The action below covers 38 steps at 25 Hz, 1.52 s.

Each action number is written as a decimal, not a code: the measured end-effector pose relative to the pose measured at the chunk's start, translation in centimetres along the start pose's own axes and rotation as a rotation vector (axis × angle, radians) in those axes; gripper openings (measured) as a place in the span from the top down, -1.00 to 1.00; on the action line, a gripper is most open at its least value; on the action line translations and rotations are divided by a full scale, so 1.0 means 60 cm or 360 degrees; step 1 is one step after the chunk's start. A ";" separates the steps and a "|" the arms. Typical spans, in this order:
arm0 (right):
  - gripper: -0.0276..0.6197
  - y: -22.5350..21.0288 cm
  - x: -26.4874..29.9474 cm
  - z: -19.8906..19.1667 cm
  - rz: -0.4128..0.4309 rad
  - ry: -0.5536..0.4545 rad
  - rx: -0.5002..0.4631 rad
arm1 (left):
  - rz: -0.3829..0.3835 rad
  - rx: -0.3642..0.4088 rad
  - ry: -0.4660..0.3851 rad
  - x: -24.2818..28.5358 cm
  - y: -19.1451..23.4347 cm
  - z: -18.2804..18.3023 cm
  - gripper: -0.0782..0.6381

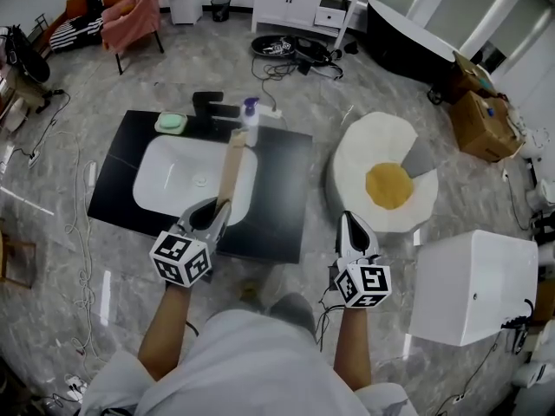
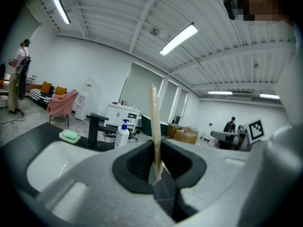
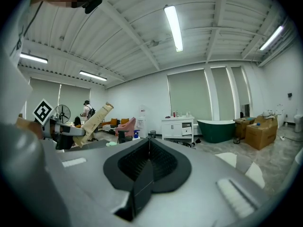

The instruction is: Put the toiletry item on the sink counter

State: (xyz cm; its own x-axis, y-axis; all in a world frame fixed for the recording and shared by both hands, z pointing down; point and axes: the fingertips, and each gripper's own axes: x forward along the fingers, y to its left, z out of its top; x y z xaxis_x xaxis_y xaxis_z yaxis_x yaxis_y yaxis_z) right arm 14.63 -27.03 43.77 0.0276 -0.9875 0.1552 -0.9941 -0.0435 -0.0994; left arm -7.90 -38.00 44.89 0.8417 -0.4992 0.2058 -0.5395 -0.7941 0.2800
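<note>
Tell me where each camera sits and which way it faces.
Head view: on the head, steeply down on the counter; shows both forearms, left tool shut on the pack, right tool shut empty.
Left gripper view: on the left tool, facing the faucet; shows its jaws.
Right gripper view: on the right tool, facing the tub; shows its jaws, the left tool.
All three show the pack.

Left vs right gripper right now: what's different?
The left gripper is shut on a long flat tan cardboard packet; the right gripper is shut on nothing. The left gripper hangs over the black sink counter; the right gripper is off to the counter's side, over grey floor. Both point away from the person.
</note>
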 end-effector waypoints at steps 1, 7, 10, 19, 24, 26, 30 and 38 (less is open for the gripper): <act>0.91 0.002 0.001 0.000 0.0004 0.0001 -0.0006 | -0.0004 0.0000 0.0007 0.002 0.000 -0.001 0.64; 0.91 -0.013 0.010 -0.002 0.0012 -0.0003 -0.0003 | -0.0016 0.0005 0.0020 0.023 -0.009 -0.002 0.64; 0.90 -0.025 0.019 -0.002 0.0034 -0.0004 0.0000 | 0.0014 -0.0004 0.0020 0.038 -0.009 0.001 0.64; 0.91 -0.088 0.057 0.002 0.0090 -0.0019 0.0029 | 0.0070 -0.0016 0.0057 0.094 -0.026 -0.011 0.64; 0.90 -0.119 0.083 0.003 0.0108 -0.0022 0.0035 | 0.0110 -0.0032 0.0091 0.134 -0.023 -0.017 0.64; 0.91 -0.133 0.093 0.003 0.0121 -0.0030 0.0043 | 0.0119 -0.0037 0.0105 0.153 -0.024 -0.021 0.64; 0.90 -0.153 0.102 0.008 0.0149 -0.0030 0.0052 | 0.0130 -0.0037 0.0147 0.182 -0.032 -0.026 0.64; 0.91 -0.182 0.127 0.006 0.0173 -0.0024 0.0059 | 0.0178 -0.0070 0.0230 0.226 -0.025 -0.057 0.64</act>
State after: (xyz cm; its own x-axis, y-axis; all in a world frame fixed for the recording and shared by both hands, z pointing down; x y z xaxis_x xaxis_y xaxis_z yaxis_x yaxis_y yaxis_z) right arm 25.71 -34.12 45.68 -0.0784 -0.9889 0.1264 -0.9867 0.0589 -0.1513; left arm 4.23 -42.36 50.45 0.7660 -0.5259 0.3696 -0.6326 -0.7188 0.2882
